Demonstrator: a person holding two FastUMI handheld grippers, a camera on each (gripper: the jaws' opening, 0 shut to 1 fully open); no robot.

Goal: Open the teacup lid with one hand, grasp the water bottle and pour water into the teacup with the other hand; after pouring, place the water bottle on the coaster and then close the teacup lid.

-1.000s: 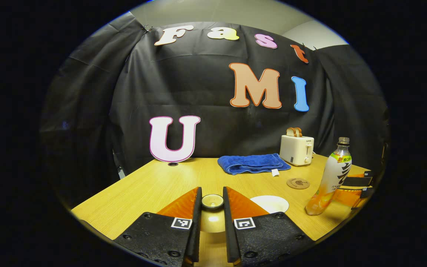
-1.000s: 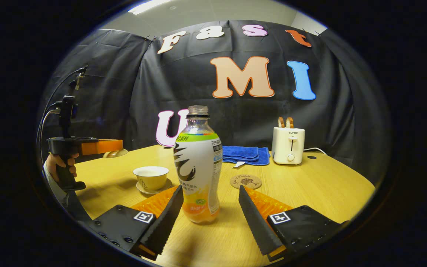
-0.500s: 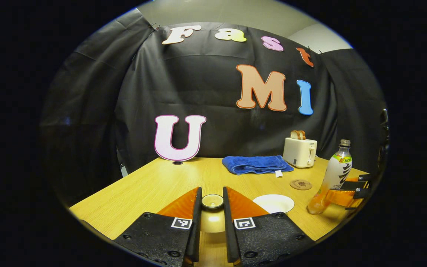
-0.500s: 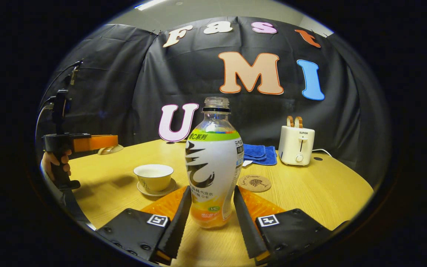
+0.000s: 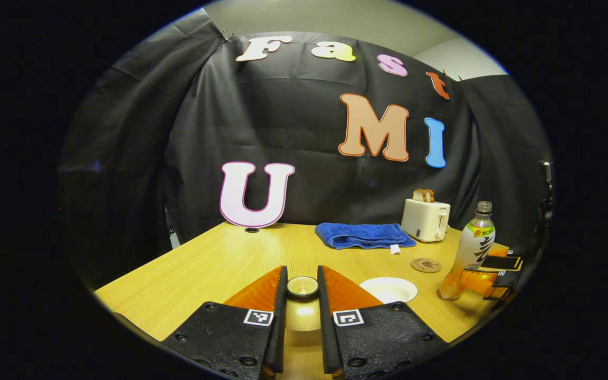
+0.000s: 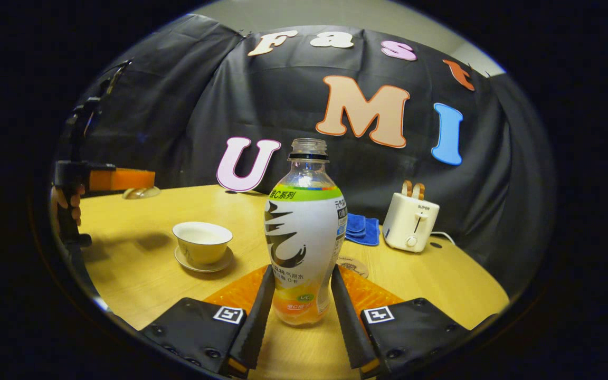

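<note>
One clear plastic water bottle (image 6: pixel 304 237) with a white-and-green label, orange drink in its base and no cap stands upright on the light wooden surface (image 6: pixel 441 274), between the two fingers of the right gripper (image 6: pixel 300 311), whose jaws are clenched against its lower sides. One pale glazed teacup (image 6: pixel 202 243), uncovered, sits on one matching saucer (image 6: pixel 202 262) to the bottle's left. One round glazed teacup lid (image 5: pixel 303 287) is grasped by its knob between the tightly closed jaws of the left gripper (image 5: pixel 302 301), held above the surface. The right gripper view adds the left gripper from the side, with the lid beneath it and a hand (image 6: pixel 66 203) on its handle; the left gripper view gives the teacup as a pale rim partly hidden by a finger. One round brown cork coaster (image 5: pixel 426 264) lies bare in the left gripper view, mostly hidden behind the bottle in the right gripper view. Also present: one folded blue towel (image 5: pixel 362 235) and one white toaster (image 5: pixel 424 220) holding two slices.
</note>
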